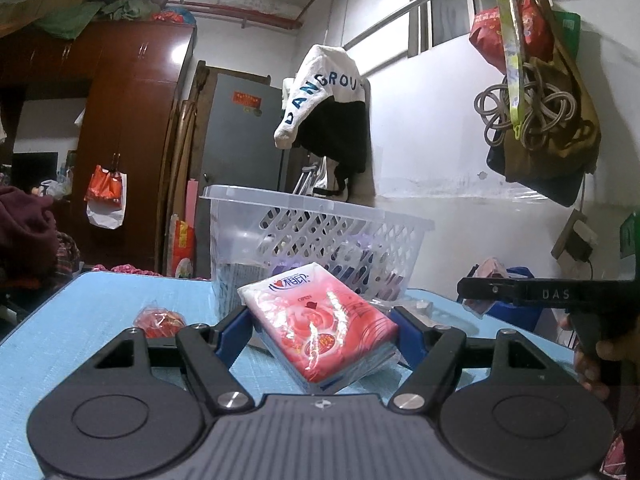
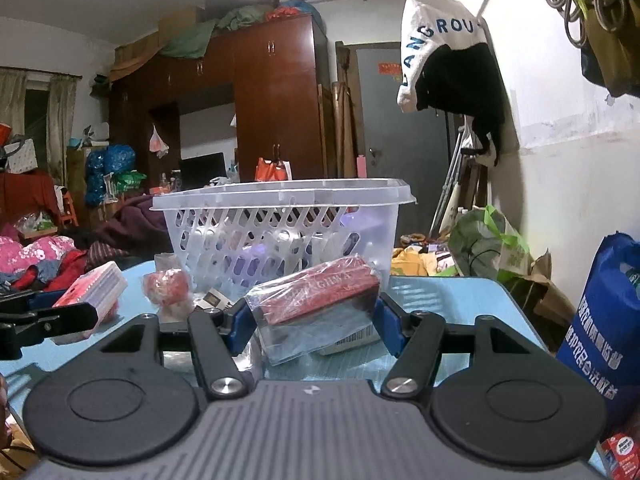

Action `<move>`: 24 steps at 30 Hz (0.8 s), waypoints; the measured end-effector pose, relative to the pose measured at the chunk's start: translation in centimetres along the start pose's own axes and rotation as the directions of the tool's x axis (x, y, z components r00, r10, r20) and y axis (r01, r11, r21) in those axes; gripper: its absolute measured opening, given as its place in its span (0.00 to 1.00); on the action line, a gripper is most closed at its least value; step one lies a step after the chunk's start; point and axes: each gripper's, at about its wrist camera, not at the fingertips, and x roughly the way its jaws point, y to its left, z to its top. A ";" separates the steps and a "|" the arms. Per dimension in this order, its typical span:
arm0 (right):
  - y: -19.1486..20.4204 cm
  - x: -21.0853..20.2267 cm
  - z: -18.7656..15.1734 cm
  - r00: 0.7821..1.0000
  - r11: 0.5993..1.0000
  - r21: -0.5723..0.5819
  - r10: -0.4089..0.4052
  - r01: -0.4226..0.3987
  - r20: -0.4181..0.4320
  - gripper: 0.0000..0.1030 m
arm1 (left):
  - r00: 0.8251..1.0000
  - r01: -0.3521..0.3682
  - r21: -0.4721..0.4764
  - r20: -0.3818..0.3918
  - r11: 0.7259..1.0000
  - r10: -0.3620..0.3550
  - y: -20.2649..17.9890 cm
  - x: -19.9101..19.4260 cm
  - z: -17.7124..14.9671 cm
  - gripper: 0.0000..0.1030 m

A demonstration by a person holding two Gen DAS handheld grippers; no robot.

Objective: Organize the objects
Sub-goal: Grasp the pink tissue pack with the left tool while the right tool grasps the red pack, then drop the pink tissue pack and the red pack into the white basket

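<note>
Left gripper [image 1: 322, 330] clamped on a pink tissue pack [image 1: 320, 328] — blue fingers [image 1: 234, 334] pressed against both its sides, pack tilted and lifted off the light blue table [image 1: 80, 312]. Directly beyond the pack, a clear plastic lattice basket [image 1: 320, 240] on the table, dark and purple items dimly seen through its walls. To the left of the basket, a small red wrapped item [image 1: 160, 320] lying on the table surface.

Right gripper [image 2: 308, 320] closed on a red and black box in clear wrap [image 2: 320, 300] — held slanted, just in front of the same basket [image 2: 280, 224]. Under it, a barcoded white package [image 2: 356, 338] on the table. Seen at left of the right wrist view: tissue pack [image 2: 94, 290] in the other gripper, red wrapped item [image 2: 166, 286] beside the basket. White garment lettered in blue [image 1: 320, 92] hung on the wall behind.
</note>
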 end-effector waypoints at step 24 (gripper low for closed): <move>1.3 12.2 12.5 0.998 0.993 -0.110 -0.046 0.041 -0.042 0.93 | 0.980 -0.024 -0.095 -0.200 0.995 0.004 3.3 15.7 14.5 0.86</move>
